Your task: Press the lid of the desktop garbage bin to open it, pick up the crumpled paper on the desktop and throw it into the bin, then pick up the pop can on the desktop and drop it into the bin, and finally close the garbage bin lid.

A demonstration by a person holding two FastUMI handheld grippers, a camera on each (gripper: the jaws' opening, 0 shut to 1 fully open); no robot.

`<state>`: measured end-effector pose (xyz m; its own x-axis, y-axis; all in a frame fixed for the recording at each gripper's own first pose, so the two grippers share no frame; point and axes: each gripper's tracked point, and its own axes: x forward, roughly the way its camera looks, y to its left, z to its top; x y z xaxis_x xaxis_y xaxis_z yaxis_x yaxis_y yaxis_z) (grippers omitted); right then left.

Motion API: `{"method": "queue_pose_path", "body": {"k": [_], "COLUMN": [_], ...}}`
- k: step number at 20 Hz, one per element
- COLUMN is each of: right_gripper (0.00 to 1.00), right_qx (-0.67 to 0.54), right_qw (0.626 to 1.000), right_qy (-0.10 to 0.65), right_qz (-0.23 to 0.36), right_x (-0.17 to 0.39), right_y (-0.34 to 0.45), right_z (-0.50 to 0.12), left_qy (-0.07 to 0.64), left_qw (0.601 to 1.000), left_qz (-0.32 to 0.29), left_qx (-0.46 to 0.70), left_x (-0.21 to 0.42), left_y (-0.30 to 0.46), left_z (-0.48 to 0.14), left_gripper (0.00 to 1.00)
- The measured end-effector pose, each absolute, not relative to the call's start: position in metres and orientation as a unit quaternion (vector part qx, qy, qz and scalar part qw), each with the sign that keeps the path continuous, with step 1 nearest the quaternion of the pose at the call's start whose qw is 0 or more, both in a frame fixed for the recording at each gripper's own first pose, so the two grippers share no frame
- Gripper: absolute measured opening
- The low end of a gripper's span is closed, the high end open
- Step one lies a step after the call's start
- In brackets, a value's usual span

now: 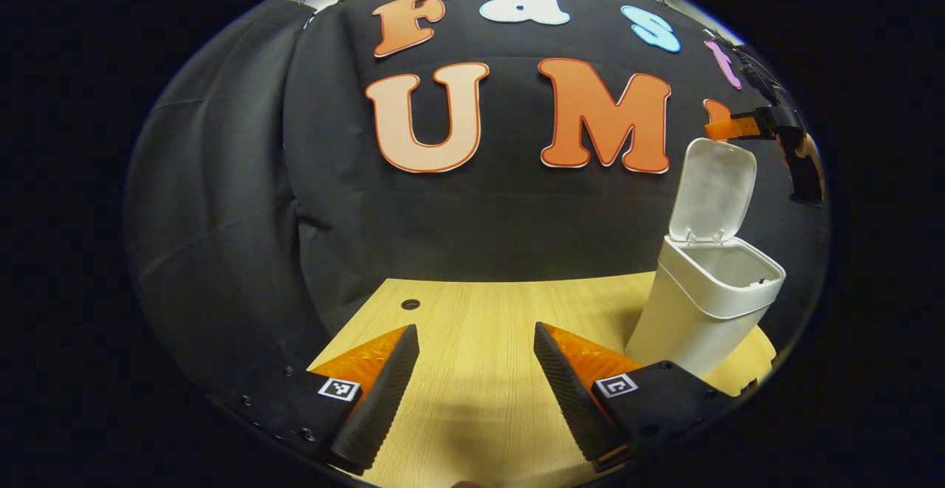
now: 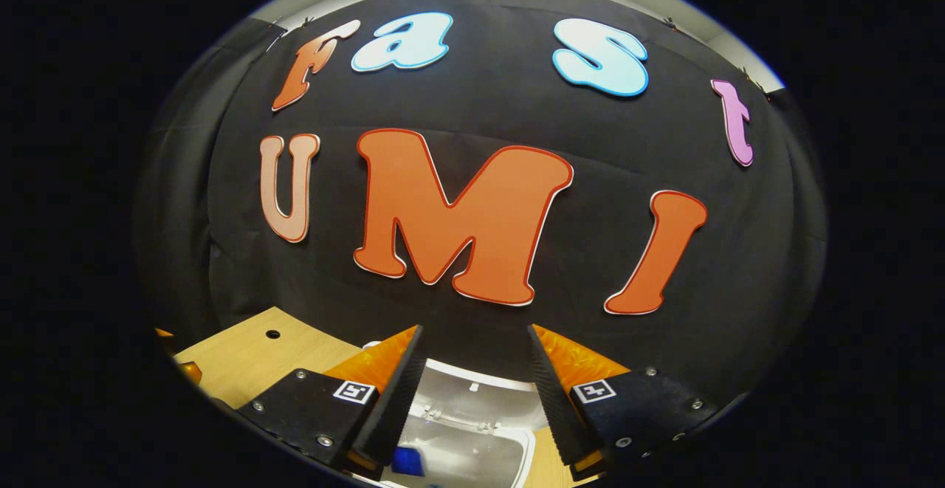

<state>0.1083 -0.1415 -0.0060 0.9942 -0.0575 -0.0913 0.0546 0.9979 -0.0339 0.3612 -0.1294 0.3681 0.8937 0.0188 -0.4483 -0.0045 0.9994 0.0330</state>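
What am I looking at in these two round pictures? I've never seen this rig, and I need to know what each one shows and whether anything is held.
A person holds a two-finger gripper in each hand, and a camera rides on each one, looking along its fingers.

In the left gripper view, the left gripper hangs open over a wooden table, holding nothing. The white bin stands at the right with its lid up. The right gripper shows above the lid.

In the right gripper view, the right gripper looks down past the bin's rim, open and empty. Something blue lies inside the bin.
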Motion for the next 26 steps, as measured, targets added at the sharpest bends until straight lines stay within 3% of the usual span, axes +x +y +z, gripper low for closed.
{"method": "queue_pose_path", "body": {"k": [15, 16, 17, 26], "right_gripper": [0.84, 0.84, 0.83, 0.84], "right_qx": [0.009, 0.013, 0.016, 0.031], "right_qw": [0.988, 0.987, 0.986, 0.974], "right_qy": [0.153, 0.16, 0.167, 0.224], "right_qz": [-0.02, -0.022, -0.022, -0.022], "right_x": [0.055, 0.052, 0.048, 0.015], "right_y": [-0.103, -0.102, -0.101, -0.091], "right_z": [-0.097, -0.104, -0.109, -0.151], "left_qy": [0.246, 0.248, 0.249, 0.255], "left_qw": [0.969, 0.968, 0.968, 0.966], "left_qz": [-0.025, -0.025, -0.028, -0.039], "left_qx": [0.001, 0.002, 0.001, 0.001], "left_x": [0.357, 0.358, 0.356, 0.349], "left_y": [-0.123, -0.124, -0.125, -0.132], "left_z": [0.358, 0.357, 0.356, 0.349], "left_gripper": [1.0, 0.95, 1.0, 0.99]}}
